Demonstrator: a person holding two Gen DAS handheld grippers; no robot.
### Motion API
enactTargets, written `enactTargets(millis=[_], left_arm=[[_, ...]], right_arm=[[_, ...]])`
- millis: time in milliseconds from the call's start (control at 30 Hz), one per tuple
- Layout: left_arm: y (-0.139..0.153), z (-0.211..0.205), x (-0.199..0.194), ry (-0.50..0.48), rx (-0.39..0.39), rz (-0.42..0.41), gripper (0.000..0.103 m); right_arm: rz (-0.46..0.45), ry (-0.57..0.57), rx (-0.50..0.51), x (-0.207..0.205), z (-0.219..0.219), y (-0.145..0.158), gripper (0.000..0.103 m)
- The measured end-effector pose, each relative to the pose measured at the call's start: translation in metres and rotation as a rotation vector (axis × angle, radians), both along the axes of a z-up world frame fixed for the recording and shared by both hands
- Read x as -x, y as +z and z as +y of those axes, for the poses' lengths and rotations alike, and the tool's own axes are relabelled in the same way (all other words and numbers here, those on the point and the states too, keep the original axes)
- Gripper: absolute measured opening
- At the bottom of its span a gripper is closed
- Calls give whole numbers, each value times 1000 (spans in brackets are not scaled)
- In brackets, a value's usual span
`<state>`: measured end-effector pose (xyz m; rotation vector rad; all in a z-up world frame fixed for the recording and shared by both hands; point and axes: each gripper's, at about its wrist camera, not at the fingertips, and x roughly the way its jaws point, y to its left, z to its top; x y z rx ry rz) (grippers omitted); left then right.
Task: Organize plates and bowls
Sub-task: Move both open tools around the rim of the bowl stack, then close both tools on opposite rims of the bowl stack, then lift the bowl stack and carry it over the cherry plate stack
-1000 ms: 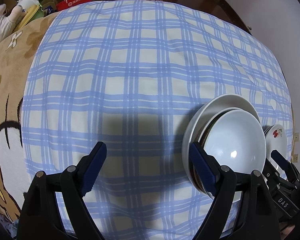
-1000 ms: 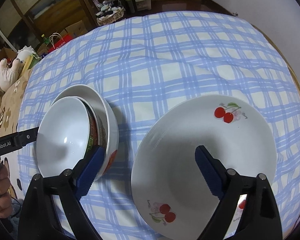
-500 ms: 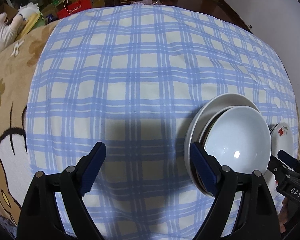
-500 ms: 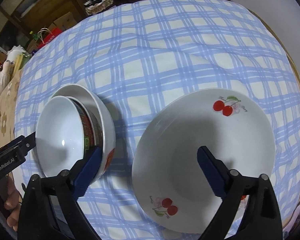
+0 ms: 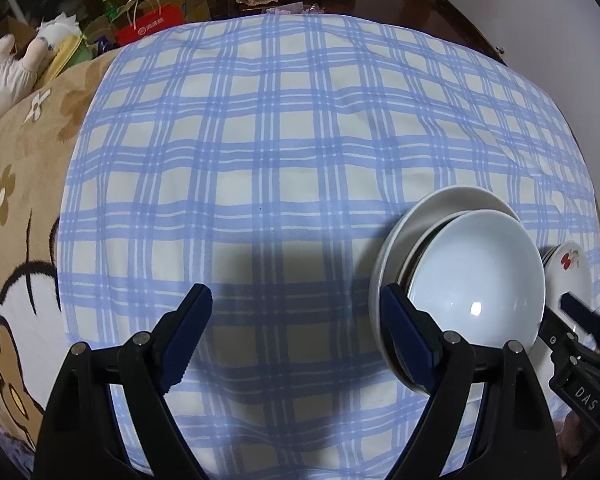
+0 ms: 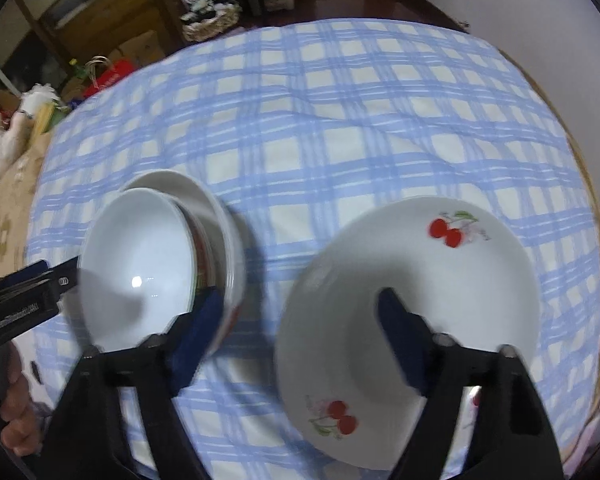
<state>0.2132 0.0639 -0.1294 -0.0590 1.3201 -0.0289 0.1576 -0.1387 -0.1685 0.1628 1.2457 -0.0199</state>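
Two nested white ceramic bowls [image 6: 160, 256] lie tipped on their sides on the blue-and-white checked cloth [image 6: 340, 120] that covers the tabletop, the smaller one, with a patterned outer wall, sitting inside the larger; their mouths face toward the camera and a little to the left in the right wrist view, so the stack's axis lies nearly level rather than upright. Just to the right of the bowls, close but apart, rests a wide, shallow white plate with red cherry prints [image 6: 412, 280], flat on the cloth with a second cherry-printed rim peeping out beneath its lower right edge. The right hand-held gripper [image 6: 300, 320] points steeply down over the gap between bowls and plate: its left finger stands in front of the bowls' lower rim, its right finger over the plate's middle, so the plate's near left rim lies between them. Its jaws are closing, yet nothing is pinched so far. The left hand-held gripper [image 5: 296, 328] hangs to the left of the bowls, jaws wide and empty over bare cloth, its right finger beside the outer bowl's rim. By my judgement the right one is nearer the plate and better set to take its rim.
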Motion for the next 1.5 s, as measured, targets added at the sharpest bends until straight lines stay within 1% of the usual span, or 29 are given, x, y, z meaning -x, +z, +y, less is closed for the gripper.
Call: enactTargets(millis=[33, 100, 133, 167, 200, 233, 267, 300, 367, 400, 467, 500, 533, 600, 667, 767, 833, 1000, 1067, 1133, 1167, 1267, 1300, 1400, 1500], left_arm=[[0, 0, 1, 6, 0, -6, 85], [3, -2, 4, -4, -15, -27, 85], [3, -1, 5, -12, -19, -33, 84], [4, -2, 6, -22, -16, -40, 83], [5, -3, 7, -27, -9, -42, 80], [5, -3, 7, -28, 2, -40, 76], [5, -3, 7, -24, 20, -32, 73], [3, -3, 6, -23, 36, -20, 67], [2, -4, 5, -21, 47, -15, 62], [3, -5, 5, -26, 53, -14, 56], [4, -11, 4, -66, 66, -10, 42], [5, -15, 5, -89, 78, -10, 29], [5, -18, 6, -104, 82, -12, 24], [6, -24, 7, -120, 64, -24, 20], [6, -24, 6, -114, 70, -20, 19], [2, -16, 1, -73, 142, 21, 20], [0, -10, -1, -55, 174, 38, 20], [1, -12, 3, -49, 150, 44, 20], [1, -11, 3, -54, 164, 46, 17], [-7, -18, 1, -69, 220, 87, 6], [-10, -19, 2, -74, 242, 105, 6], [-12, -24, 4, -77, 198, 82, 6], [-11, -23, 4, -74, 200, 80, 6], [-11, -23, 5, -65, 216, 69, 6], [-8, -25, 7, -71, 208, 58, 6]], right_arm=[[1, 0, -9, 0, 2, 1, 68], [4, 6, -17, 0, 5, 2, 52], [10, 4, -33, -1, 6, 3, 48], [15, 1, -51, -1, 6, 3, 38], [23, -7, -73, -2, 6, 2, 31], [27, -14, -91, -3, 7, 2, 27], [29, -17, -109, -3, 7, 1, 21], [31, -20, -123, -4, 8, 1, 18], [22, -21, -116, -5, 12, 2, 16], [14, -20, -106, -4, 15, 3, 14], [13, -19, -97, -4, 19, 1, 11], [16, -19, -97, -4, 21, 1, 10], [22, -18, -93, -6, 22, 0, 10], [29, -24, -87, -7, 23, 0, 10], [42, -37, -99, -8, 21, -1, 10], [57, -23, -100, -9, 20, -1, 10], [63, -19, -98, -10, 21, -2, 10], [86, -55, -136, -10, 17, -7, 10], [92, -68, -151, -9, 16, -11, 10], [91, -97, -154, -8, 14, -12, 9], [92, -104, -147, -8, 14, -13, 9], [73, -80, -105, -7, 20, -10, 9], [69, -79, -97, -7, 21, -10, 9], [44, -95, -120, -4, 17, -10, 7], [32, -107, -141, -2, 14, -11, 7]])
